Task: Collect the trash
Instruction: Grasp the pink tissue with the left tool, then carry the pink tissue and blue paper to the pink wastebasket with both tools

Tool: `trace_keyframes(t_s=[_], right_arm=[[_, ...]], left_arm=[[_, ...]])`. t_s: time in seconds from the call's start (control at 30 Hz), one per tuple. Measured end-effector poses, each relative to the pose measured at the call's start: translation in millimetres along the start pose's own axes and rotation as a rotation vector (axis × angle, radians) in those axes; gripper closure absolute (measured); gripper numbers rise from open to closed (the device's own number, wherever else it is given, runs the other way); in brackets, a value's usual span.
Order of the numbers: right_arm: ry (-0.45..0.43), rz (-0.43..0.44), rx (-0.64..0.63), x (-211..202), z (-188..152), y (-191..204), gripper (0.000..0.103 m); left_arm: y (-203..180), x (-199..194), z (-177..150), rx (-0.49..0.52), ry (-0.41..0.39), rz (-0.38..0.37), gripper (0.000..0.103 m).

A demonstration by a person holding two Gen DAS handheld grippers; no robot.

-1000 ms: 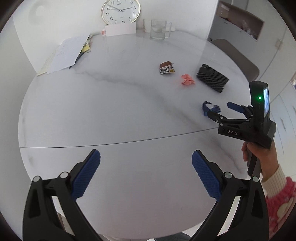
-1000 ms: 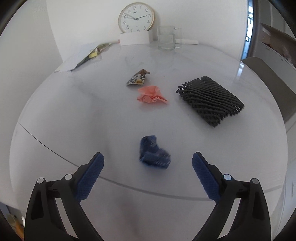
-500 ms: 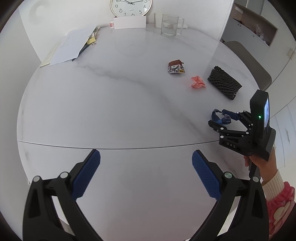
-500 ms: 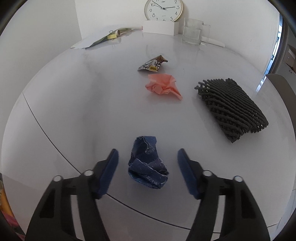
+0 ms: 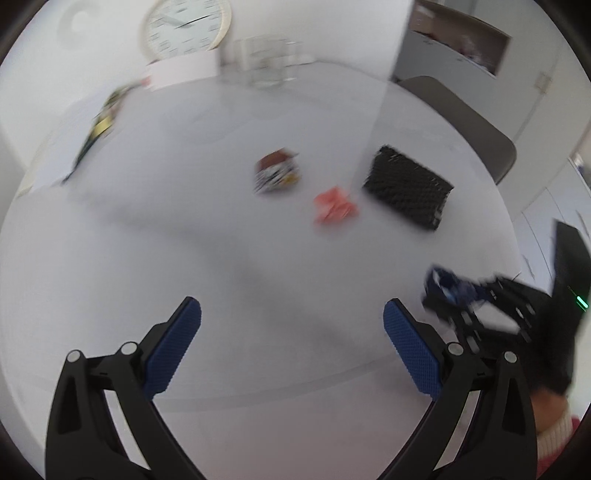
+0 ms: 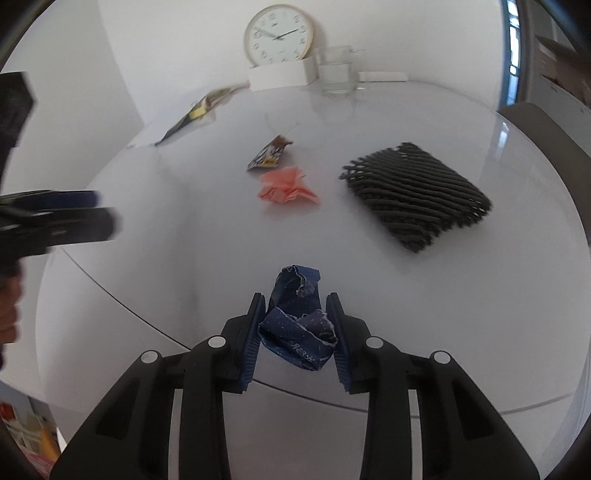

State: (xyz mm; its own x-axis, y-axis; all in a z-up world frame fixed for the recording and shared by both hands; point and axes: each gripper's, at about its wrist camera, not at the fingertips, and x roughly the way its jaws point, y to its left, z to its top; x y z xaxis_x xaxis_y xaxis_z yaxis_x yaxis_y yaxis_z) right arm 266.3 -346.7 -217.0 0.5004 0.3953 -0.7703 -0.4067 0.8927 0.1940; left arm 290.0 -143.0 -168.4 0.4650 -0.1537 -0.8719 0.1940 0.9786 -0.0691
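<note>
My right gripper (image 6: 295, 314) is shut on a crumpled dark blue wrapper (image 6: 297, 328) at the near part of the white round table (image 6: 461, 314); it also shows in the left wrist view (image 5: 448, 288). Beyond lie a crumpled pink paper (image 6: 286, 189), a brown snack wrapper (image 6: 269, 157) and a black foam net (image 6: 415, 195). My left gripper (image 5: 291, 325) is open and empty over the table, and shows at the left edge of the right wrist view (image 6: 85, 214). The left wrist view is blurred; it shows the pink paper (image 5: 334, 205), snack wrapper (image 5: 276, 175) and net (image 5: 408, 190).
At the table's far edge stand a clock (image 6: 279, 35), a white box (image 6: 280, 75), a glass mug (image 6: 336, 72) and papers (image 6: 199, 110). A grey chair (image 5: 458, 122) stands at the right beyond the table.
My right gripper has closed on the blue wrapper. My left gripper has swung forward over the table, toward the trash pieces, and stayed open.
</note>
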Motion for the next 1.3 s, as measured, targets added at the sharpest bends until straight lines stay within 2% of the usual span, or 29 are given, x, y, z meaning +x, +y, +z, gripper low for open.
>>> trace_keyframes(t_s=[0.23, 0.3, 0.4, 0.47, 0.5, 0.53, 0.57, 0.6, 0.7, 0.87, 1.03, 1.17, 1.3], right_arm=[[-0.043, 0.015, 0.068, -31, -5, -13, 0.068], [-0.046, 0.014, 0.077, -32, -7, -14, 0.068], [-0.048, 0.015, 0.097, -29, -9, -19, 0.068], [-0.049, 0.015, 0.110, -28, -12, -22, 0.068], [-0.049, 0.013, 0.116, -28, -13, -24, 0.068], [-0.048, 0.013, 0.122, -27, -14, -25, 0.068], [-0.047, 0.015, 0.127, -26, -15, -27, 0.068], [-0.046, 0.015, 0.129, -25, -16, -27, 0.068], [-0.040, 0.017, 0.135, -21, -16, -27, 0.068], [-0.041, 0.015, 0.132, -22, -14, -19, 0.068], [-0.044, 0.003, 0.122, -33, -11, 1, 0.068], [-0.040, -0.002, 0.067, -52, -12, 40, 0.068], [-0.023, 0.022, 0.003, -76, -24, 100, 0.068]], left_arm=[[-28, 74, 44, 0.127, -0.005, -0.026, 0.009], [-29, 94, 53, 0.133, 0.008, -0.032, 0.014], [-33, 122, 61, 0.134, 0.039, -0.042, 0.027], [-38, 135, 63, 0.157, 0.048, -0.037, 0.042], [-40, 135, 63, 0.171, 0.033, -0.024, 0.044], [-43, 135, 63, 0.185, 0.020, -0.020, 0.054], [-44, 133, 64, 0.191, 0.015, -0.030, 0.070], [-45, 133, 66, 0.190, 0.014, -0.039, 0.077], [-45, 129, 68, 0.182, 0.001, -0.059, 0.078], [-40, 112, 66, 0.174, -0.013, -0.073, 0.079], [-18, 58, 49, 0.110, -0.036, -0.089, 0.079], [6, 4, 14, 0.064, -0.028, -0.061, 0.079], [29, -58, -49, 0.053, 0.015, -0.053, 0.079]])
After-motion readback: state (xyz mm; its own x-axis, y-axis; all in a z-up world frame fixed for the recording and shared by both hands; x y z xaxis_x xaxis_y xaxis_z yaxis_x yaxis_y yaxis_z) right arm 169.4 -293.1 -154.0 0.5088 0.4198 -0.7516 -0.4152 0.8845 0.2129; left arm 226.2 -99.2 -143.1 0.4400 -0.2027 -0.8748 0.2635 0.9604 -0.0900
